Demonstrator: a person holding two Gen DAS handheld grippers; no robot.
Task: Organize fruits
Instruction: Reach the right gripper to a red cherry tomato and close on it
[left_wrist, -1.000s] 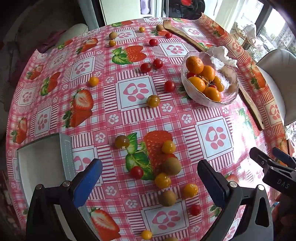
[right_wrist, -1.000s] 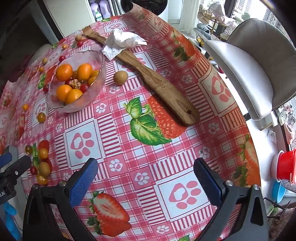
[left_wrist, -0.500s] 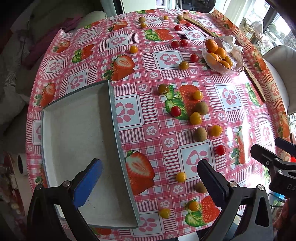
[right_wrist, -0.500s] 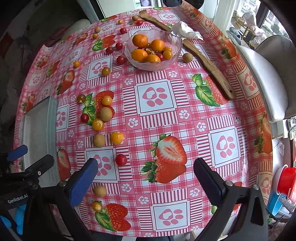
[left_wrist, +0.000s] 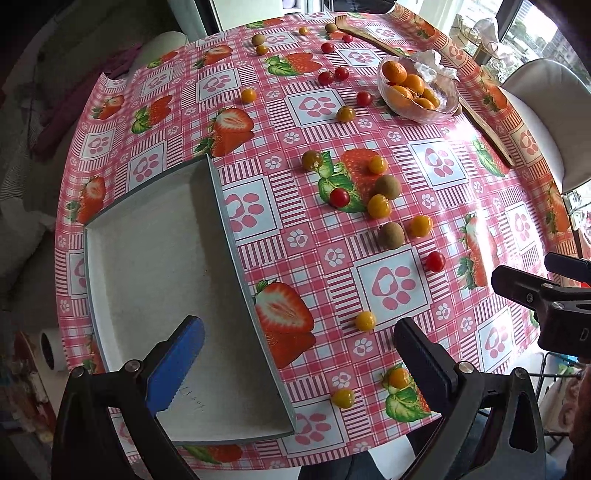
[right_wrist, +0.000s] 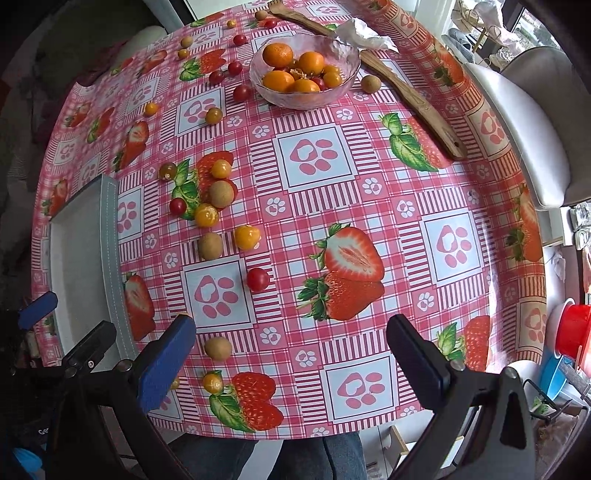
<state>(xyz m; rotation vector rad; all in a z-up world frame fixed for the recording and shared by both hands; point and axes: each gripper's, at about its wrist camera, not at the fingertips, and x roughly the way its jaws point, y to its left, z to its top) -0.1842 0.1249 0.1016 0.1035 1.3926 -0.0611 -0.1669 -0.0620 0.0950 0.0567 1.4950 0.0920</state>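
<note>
Several small fruits lie loose on the strawberry-print tablecloth: red cherry tomatoes (left_wrist: 435, 261), yellow ones (left_wrist: 365, 320) and brown round fruits (left_wrist: 391, 235). A glass bowl (left_wrist: 439, 110) at the far right holds oranges (right_wrist: 277, 54). A grey tray (left_wrist: 155, 258) sits empty at the left. My left gripper (left_wrist: 295, 362) is open and empty, high over the tray's near corner. My right gripper (right_wrist: 291, 354) is open and empty above the table's near edge, with a red tomato (right_wrist: 258, 279) and a brown fruit (right_wrist: 218, 348) ahead of it.
A long wooden spatula (right_wrist: 410, 96) and crumpled tissue (right_wrist: 364, 35) lie behind the bowl. A white chair (right_wrist: 524, 122) stands at the right. A red container (right_wrist: 574, 332) sits below the table edge at the right. The tray also shows in the right wrist view (right_wrist: 81, 258).
Both grippers have pulled back and risen from the table, so the views now take in the whole table and the tray. Both stay open and empty.
</note>
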